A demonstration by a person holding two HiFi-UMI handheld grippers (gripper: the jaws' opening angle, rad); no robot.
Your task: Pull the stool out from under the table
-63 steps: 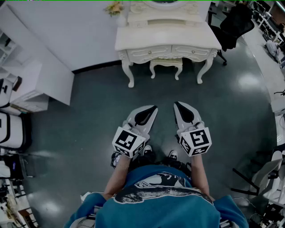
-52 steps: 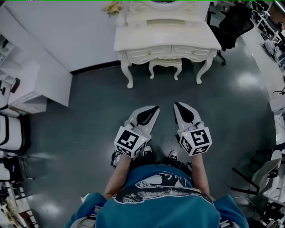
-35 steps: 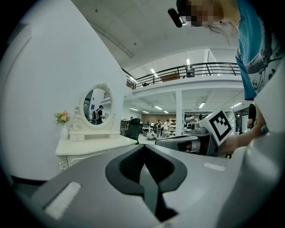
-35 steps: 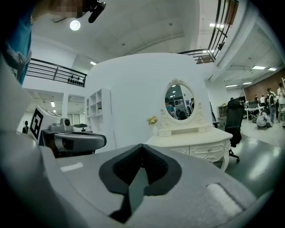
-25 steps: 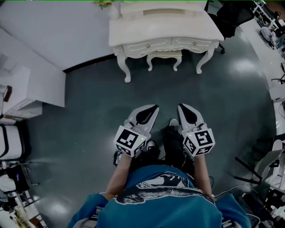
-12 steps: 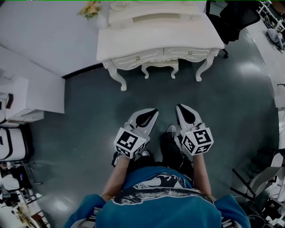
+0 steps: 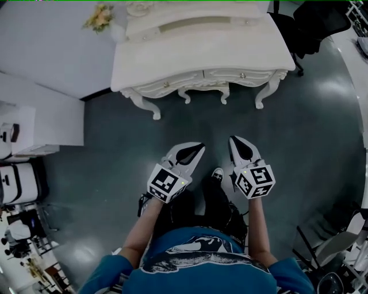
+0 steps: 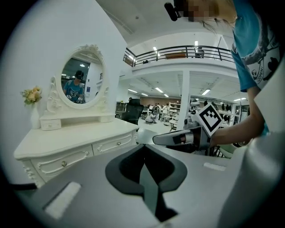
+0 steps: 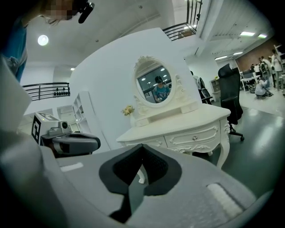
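Note:
The cream dressing table (image 7: 201,51) stands against the wall at the top of the head view. The matching stool (image 7: 203,91) is tucked under it, with only its front rail and two curved legs showing. My left gripper (image 7: 199,147) and right gripper (image 7: 233,140) hang side by side over the dark floor, well short of the table, both shut and empty. The left gripper view shows its closed jaws (image 8: 143,149) with the table (image 8: 75,144) to the left. In the right gripper view the closed jaws (image 9: 142,148) point at the table (image 9: 178,127).
A black office chair (image 7: 313,23) stands right of the table. A white cabinet (image 7: 34,118) lines the left wall, and a vase of flowers (image 7: 99,16) sits at the table's left end. Chair frames (image 7: 328,247) stand at the lower right. Dark floor lies between me and the table.
The person has stepped forward, so the table and stool have drawn nearer and larger in the head view. Both grippers stay shut and keep their place in front of the body.

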